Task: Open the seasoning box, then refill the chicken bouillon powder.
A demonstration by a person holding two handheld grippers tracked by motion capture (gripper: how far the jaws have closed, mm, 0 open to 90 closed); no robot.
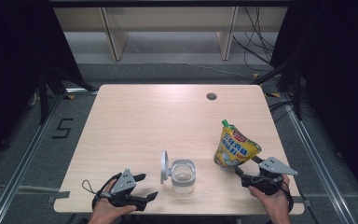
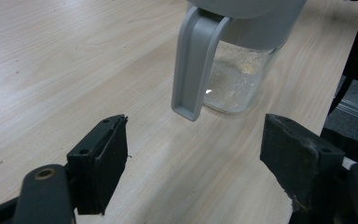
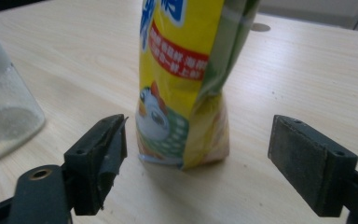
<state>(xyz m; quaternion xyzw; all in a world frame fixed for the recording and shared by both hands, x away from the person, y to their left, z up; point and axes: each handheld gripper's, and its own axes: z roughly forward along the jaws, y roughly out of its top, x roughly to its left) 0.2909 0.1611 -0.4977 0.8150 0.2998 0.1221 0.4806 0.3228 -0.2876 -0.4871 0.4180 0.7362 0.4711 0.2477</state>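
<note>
A yellow stand-up pouch (image 1: 235, 148) with a green cap stands upright on the wooden table (image 1: 144, 116), front right. My right gripper (image 1: 248, 166) sits just behind it, open. In the right gripper view the pouch (image 3: 186, 93) rises just beyond the wide-apart jaws of that gripper (image 3: 198, 154), untouched by either pad. A clear glass jar (image 1: 183, 177) with a grey rim stands front centre, its grey lid (image 1: 164, 165) flipped up on the left side. My left gripper (image 1: 148, 186) lies open beside it. In the left gripper view the lid (image 2: 196, 60) hangs ahead of the open gripper (image 2: 193, 149).
A round cable hole (image 1: 211, 96) sits near the table's far right. The table's front edge runs just under both hands. Beyond the far edge are wooden shelf legs (image 1: 114, 37) and loose cables on the floor. The jar (image 3: 4, 116) shows at left in the right gripper view.
</note>
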